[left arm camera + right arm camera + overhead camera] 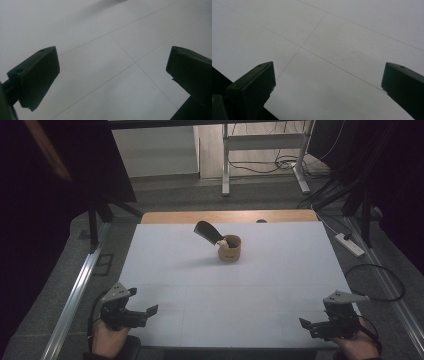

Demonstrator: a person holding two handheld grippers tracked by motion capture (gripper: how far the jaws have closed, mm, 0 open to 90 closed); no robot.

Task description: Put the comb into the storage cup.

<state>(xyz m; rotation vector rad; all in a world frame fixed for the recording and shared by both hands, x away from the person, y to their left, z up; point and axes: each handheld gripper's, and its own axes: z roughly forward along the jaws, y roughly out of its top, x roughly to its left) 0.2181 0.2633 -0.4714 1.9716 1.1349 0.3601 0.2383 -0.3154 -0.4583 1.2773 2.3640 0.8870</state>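
Both the left gripper (131,312) and the right gripper (320,326) rest at the near edge of the desk (165,270), jaws spread wide and empty. The wooden cup (230,248) stands upright, far centre, well apart from both. A black spatula (209,232) leans out of it, its long axis tilting up toward the far left. A reach should probably come in low from the right, steadying the cup before lifting the spatula along its lean.

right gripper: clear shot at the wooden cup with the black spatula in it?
Probably yes. The right gripper sits open at the near edge, the wooden cup stands alone mid-table, and only bare white table lies between them. The black spatula leans away to the left.
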